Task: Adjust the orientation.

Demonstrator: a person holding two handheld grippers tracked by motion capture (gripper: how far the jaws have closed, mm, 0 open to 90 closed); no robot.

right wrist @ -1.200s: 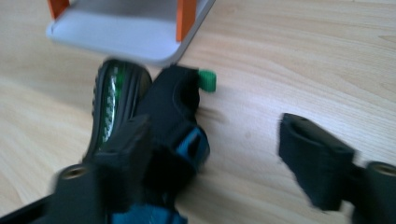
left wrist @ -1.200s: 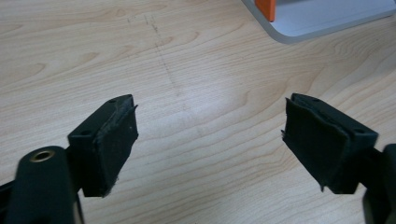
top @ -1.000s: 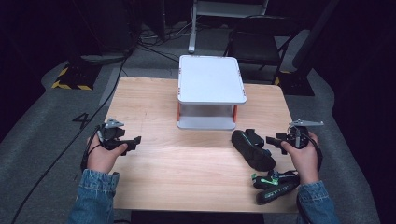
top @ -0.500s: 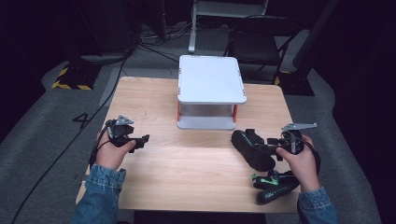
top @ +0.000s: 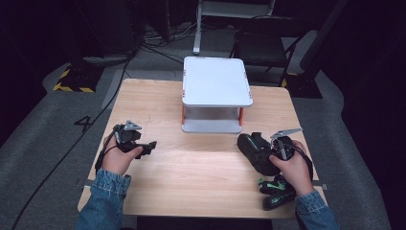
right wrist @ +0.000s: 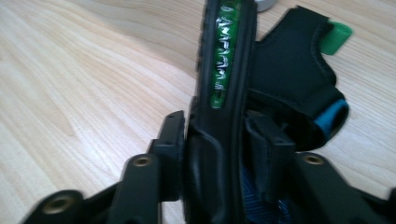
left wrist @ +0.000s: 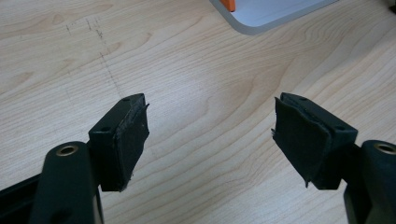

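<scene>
Black sandal (right wrist: 224, 93) clamped in right gripper (right wrist: 217, 140), left gripper (left wrist: 210, 135) agape

We see a table (top: 201, 167) of pale, matt wood grain, a white stand (top: 216, 81) that looks like smooth plastic, and a black sandal (right wrist: 224, 93) of matt rubber with cloth straps. The left gripper (left wrist: 210, 135) has frayed, rough black pads (left wrist: 133, 135).
</scene>
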